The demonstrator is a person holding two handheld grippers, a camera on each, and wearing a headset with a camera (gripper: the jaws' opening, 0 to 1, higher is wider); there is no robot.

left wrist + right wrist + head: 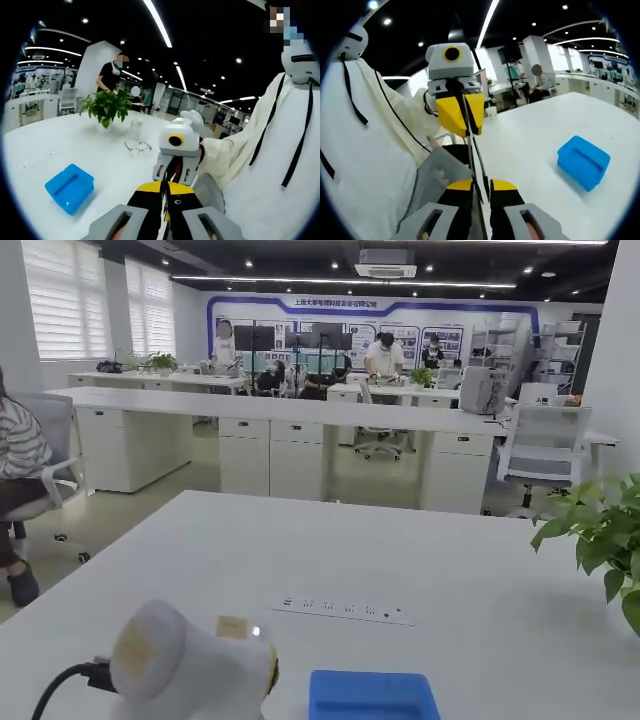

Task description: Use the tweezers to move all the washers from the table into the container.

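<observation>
Firstly, nearest: left claw (165,189), yellow tips over grey moulded plastic, drawn narrow on the tweezers (472,145). Right claw (481,189), same make, faces it nose to nose and is likewise closed down on the same tool, so the tweezers bridge the two.

Hazard, as judged: two grips on one thin, springy tool. If either claw twists or pulls while the other is clamped, the legs may bend, cross at the tips, or flick free onto the bench (530,145). A final grip set too near the tips would leave no spring to work them, and small flat washers would then slip out on the way over.

Tweezers: slender dark metal, two long legs lying close together, hard and smooth.

Bench: white, flat, smooth, faint sheen; little friction to stop a dropped tool sliding.

Container (583,161): on the bench to the right of the right claw and to the left of the left claw, well apart from both. Blue plastic, rectangular, rounded corners, matt. Whether its top is open cannot be told, which is a second risk if it is lidded.

Beyond the right claw, as the left claw looks: spectacles (137,147), thin wire frame, lying flat. Farther still: potted plant (106,107), soft green leaves.
</observation>
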